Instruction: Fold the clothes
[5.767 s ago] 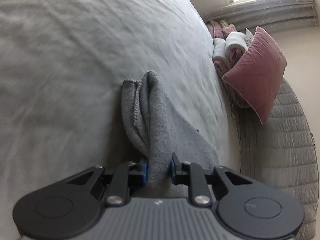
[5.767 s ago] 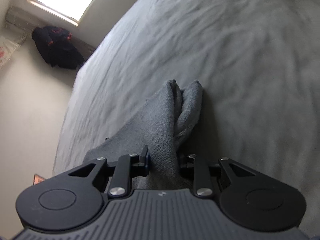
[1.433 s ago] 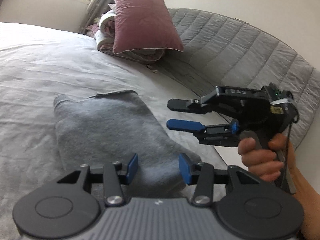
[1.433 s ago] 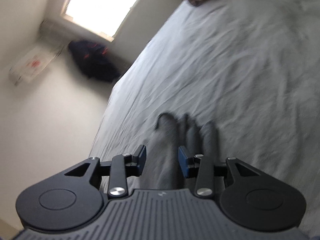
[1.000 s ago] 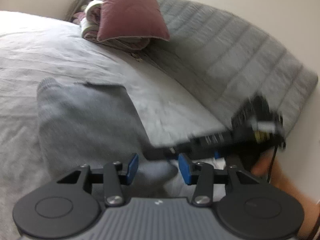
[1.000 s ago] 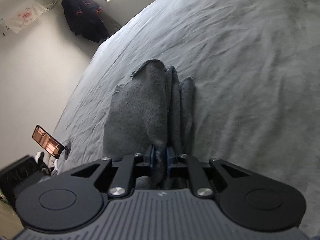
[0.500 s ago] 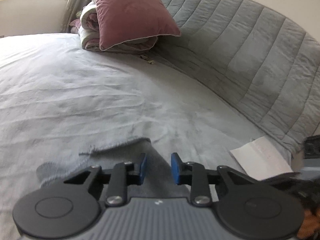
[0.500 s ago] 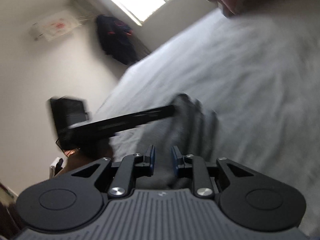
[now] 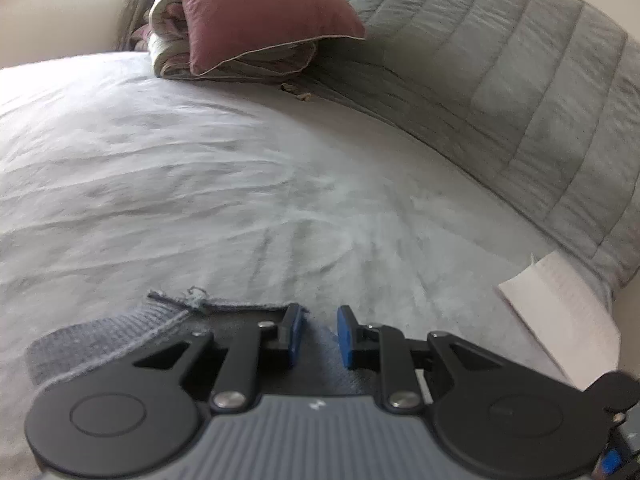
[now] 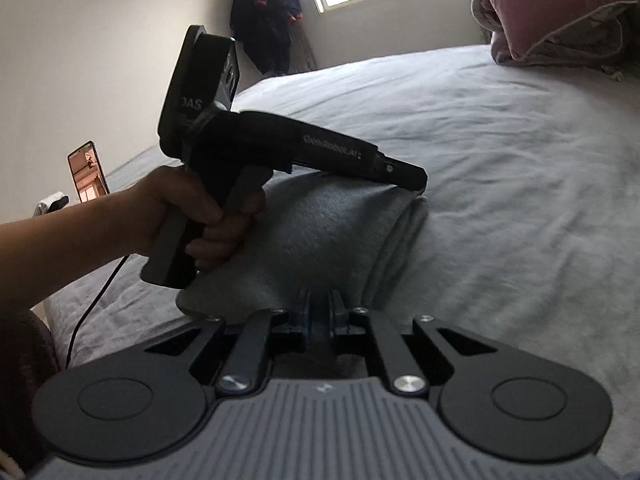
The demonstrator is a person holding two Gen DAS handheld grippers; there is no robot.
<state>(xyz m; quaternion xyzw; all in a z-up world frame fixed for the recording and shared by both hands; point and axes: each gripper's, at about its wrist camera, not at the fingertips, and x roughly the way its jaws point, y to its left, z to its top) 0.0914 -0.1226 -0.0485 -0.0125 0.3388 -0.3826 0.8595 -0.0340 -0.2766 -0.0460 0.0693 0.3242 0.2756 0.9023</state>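
Right wrist view, right hand-held gripper [image 10: 318, 316] clenched on grey garment [image 10: 320, 232], left closing.

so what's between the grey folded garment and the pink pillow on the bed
Nothing but bare, wrinkled bedsheet, as the left wrist view shows: the garment lies at the near edge, the pillow far off by the headboard.

The folded garment [image 10: 320, 232] is grey knit cloth – soft, matt, faintly fuzzy. Under it the bedsheet [image 9: 200, 168] is pale, wrinkled matt fabric. Upper right, the headboard [image 9: 520, 80] is quilted grey cloth; the maroon pillow [image 9: 260, 12] looks smooth, slightly sheeny.
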